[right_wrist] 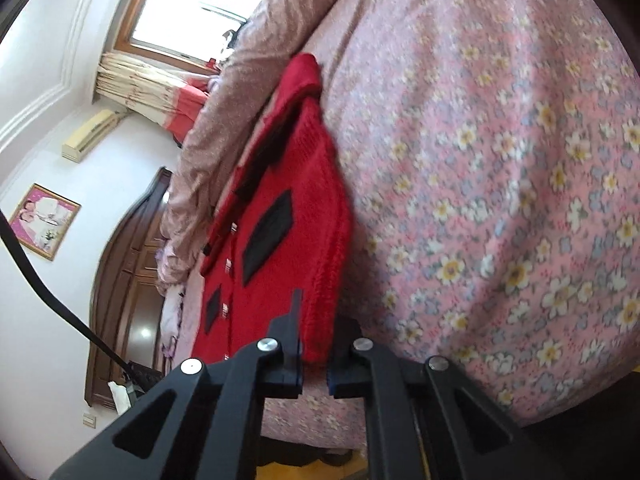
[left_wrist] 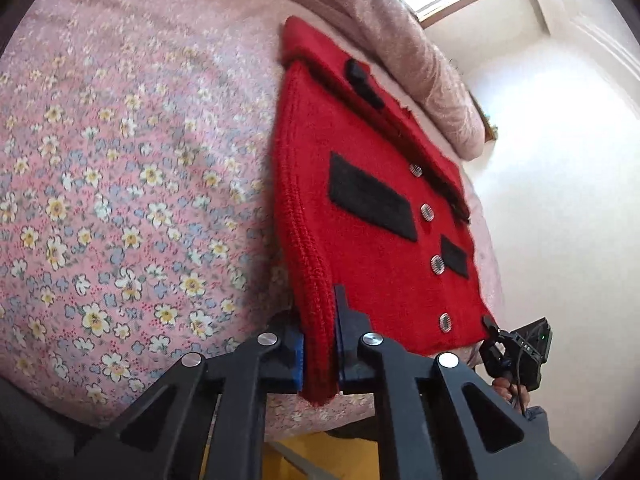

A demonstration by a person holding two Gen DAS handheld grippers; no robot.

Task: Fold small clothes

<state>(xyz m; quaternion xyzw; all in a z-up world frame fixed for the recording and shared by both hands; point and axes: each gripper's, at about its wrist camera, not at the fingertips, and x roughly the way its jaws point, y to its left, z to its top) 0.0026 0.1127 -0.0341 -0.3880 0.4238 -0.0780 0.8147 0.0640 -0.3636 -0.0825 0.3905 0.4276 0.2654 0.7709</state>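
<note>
1. Red knit cardigan (left_wrist: 372,216) lies front-up on the floral bedsheet (left_wrist: 120,200), buttons and black patches showing. Appears spread flat; no body fold visible. Judgement: early, most folding left.
2. Left gripper (left_wrist: 320,344), at 6 o'clock in its view: fingers nearly together, clamped on the cardigan's ribbed side edge, which hangs out below the pads.
3. Right gripper (right_wrist: 314,360), at 6 o'clock in its view: fingers narrowly apart, the cardigan's near corner between them; firm pinch looks likely, cannot tell for sure.
4. Rolled blanket (left_wrist: 420,60) beyond the cardigan, at 1 o'clock.
</note>
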